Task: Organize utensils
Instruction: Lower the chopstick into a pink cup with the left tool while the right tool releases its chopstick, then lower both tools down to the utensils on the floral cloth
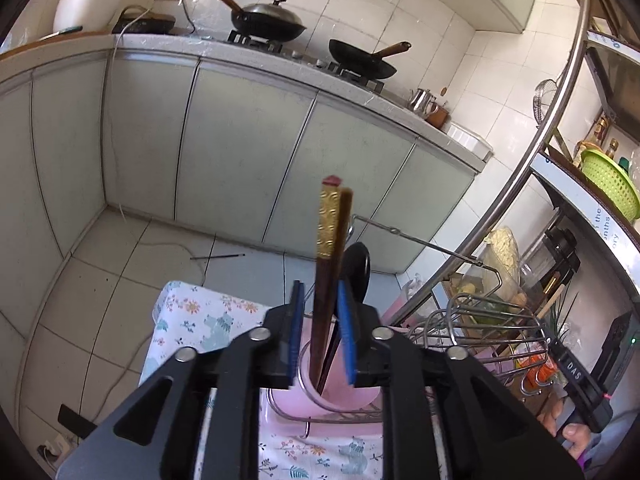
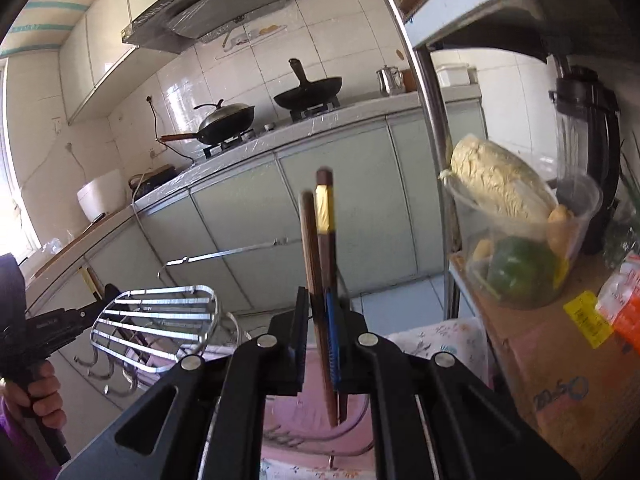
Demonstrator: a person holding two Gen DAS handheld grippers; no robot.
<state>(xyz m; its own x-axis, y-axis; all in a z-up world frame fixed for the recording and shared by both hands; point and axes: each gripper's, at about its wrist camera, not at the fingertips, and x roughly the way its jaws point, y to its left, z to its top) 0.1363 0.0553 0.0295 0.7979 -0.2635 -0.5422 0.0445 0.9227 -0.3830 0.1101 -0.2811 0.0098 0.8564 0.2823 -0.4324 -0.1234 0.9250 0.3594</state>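
Between my right tongs, clamped narrow, stand the dark wooden gold-banded chopsticks, tips in the pink plastic holder cup below. They're light, stiff, slick; I'd grip mid-shaft. My left tongs gape wide around them, not touching. The wire rack crowds the left; above is open.

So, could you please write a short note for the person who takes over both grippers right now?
Left gripper: open, its pads on either side of chopsticks that already stand in the pink cup, not squeezing them.
Right gripper: shut on a pair of chopsticks, held upright with tips just above a pink holder.
The cup sits in a wire rack on the flowered cloth.
Done: some chopsticks are in the cup.
Left: probably lower the right pair in and release. I cannot see other loose utensils.
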